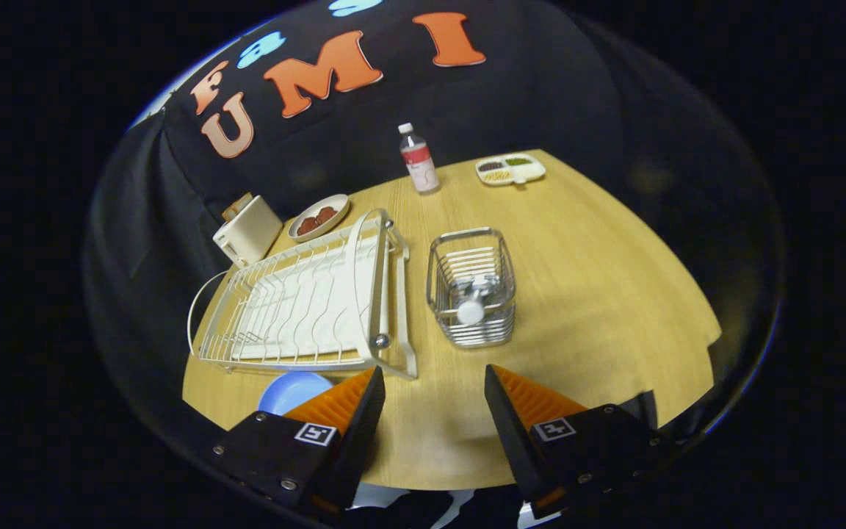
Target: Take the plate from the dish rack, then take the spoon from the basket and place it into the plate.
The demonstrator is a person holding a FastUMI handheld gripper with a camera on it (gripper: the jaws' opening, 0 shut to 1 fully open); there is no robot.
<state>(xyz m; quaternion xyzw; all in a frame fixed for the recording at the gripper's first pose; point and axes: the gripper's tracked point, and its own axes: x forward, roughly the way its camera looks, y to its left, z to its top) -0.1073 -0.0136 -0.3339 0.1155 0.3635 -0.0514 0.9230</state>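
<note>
A white wire dish rack (298,305) stands on the wooden table (599,294), ahead and left of the fingers, with no plate in its slots. A light blue plate (292,389) lies flat on the table just in front of the rack, partly hidden behind the left finger. A silver wire basket (473,297) stands just beyond the fingers, with a spoon (471,308) upright inside it, its pale rounded end up. My gripper (434,386) is open above the table's near edge with nothing between its fingers.
At the back stand a bottle with a red label (418,159), a white divided tray of food (510,170), a bowl of brown food (318,217) and a white toaster (247,230). Bare table lies right of the basket.
</note>
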